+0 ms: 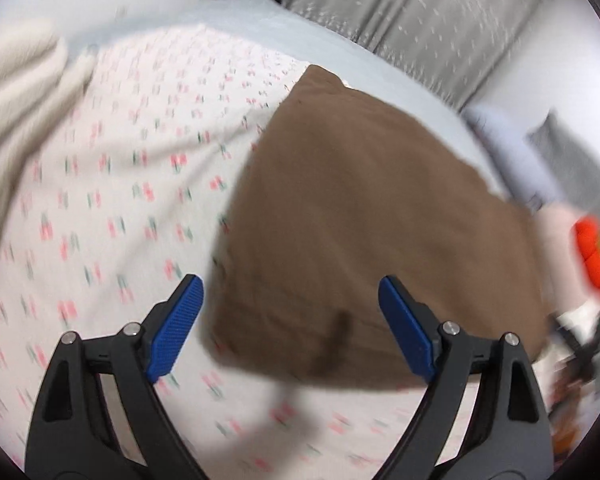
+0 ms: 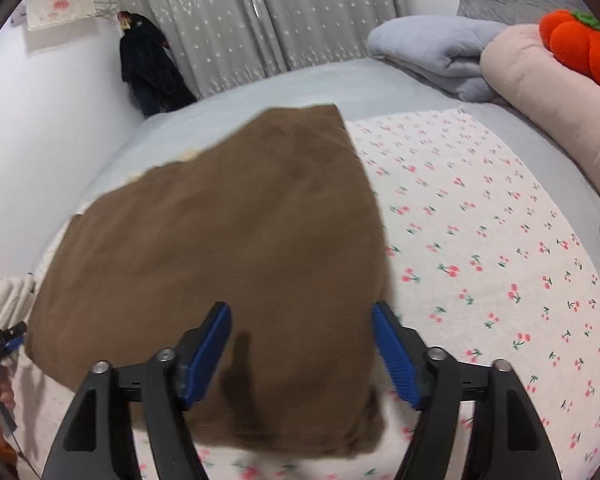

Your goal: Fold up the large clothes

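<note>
A brown garment (image 1: 364, 224) lies folded into a flat rectangle on a white cherry-print sheet (image 1: 112, 184) on the bed. It also shows in the right wrist view (image 2: 228, 256). My left gripper (image 1: 290, 292) is open and empty, hovering above the garment's near left corner. My right gripper (image 2: 302, 320) is open and empty, above the garment's near right part. The cherry-print sheet (image 2: 480, 240) extends right of it.
A cream blanket (image 1: 20, 92) lies at the left. A grey folded blanket (image 2: 432, 52), a pink bolster (image 2: 548, 100) and an orange plush (image 2: 580, 44) sit at the bed's head. Grey curtains (image 2: 260, 12) and a dark hanging garment (image 2: 152, 64) are behind.
</note>
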`<state>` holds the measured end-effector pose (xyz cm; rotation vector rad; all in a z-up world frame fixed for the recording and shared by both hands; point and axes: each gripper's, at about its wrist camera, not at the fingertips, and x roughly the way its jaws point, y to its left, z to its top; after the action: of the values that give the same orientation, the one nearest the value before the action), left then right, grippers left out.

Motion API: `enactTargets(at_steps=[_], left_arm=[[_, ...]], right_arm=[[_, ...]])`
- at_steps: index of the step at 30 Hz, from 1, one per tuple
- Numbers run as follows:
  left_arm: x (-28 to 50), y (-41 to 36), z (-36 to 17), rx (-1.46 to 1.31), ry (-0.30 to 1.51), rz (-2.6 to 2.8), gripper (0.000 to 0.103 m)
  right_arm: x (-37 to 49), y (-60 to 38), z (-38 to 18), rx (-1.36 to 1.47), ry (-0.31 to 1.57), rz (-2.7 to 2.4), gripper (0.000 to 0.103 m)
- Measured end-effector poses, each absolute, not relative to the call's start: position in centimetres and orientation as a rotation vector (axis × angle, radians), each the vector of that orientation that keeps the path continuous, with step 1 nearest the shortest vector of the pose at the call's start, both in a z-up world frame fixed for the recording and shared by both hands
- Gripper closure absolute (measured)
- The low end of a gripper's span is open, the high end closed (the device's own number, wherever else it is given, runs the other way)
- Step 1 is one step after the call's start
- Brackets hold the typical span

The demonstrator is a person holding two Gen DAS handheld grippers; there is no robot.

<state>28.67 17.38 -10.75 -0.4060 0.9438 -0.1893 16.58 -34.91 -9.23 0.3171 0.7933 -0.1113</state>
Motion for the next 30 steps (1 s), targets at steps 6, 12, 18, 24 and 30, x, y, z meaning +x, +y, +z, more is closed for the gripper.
enactTargets(at_steps=[6,12,18,24,30], left_arm=[[26.3,17.3,-11.9,-0.597,1.064,-0.173,0.013],[27.4,16.5,-15.4,-0.841,1.143,-0.201,0.013],[28.0,14.1,-16.1,-0.881,1.057,-0.240,0.013],[29.4,13.0,-17.2,-0.961,0.915,-0.200,0.013],[29.8,12.2,-17.0,-0.998,0.839,-0.097,0.025]], right_arm=[[17.1,-31.0,-8.2,0.190,0.769,-0.075,0.020],[17.3,-28.7,-7.6,0.144,0.758,-0.045,0.020],[18.6,-26.1,-7.5,0.151,0.755,0.020,0.020],[21.4,-22.0,-7.6,0.154,0.748,0.096,0.020],[24.4,-18.1,-8.3,0.154,0.751,0.159,0.020]])
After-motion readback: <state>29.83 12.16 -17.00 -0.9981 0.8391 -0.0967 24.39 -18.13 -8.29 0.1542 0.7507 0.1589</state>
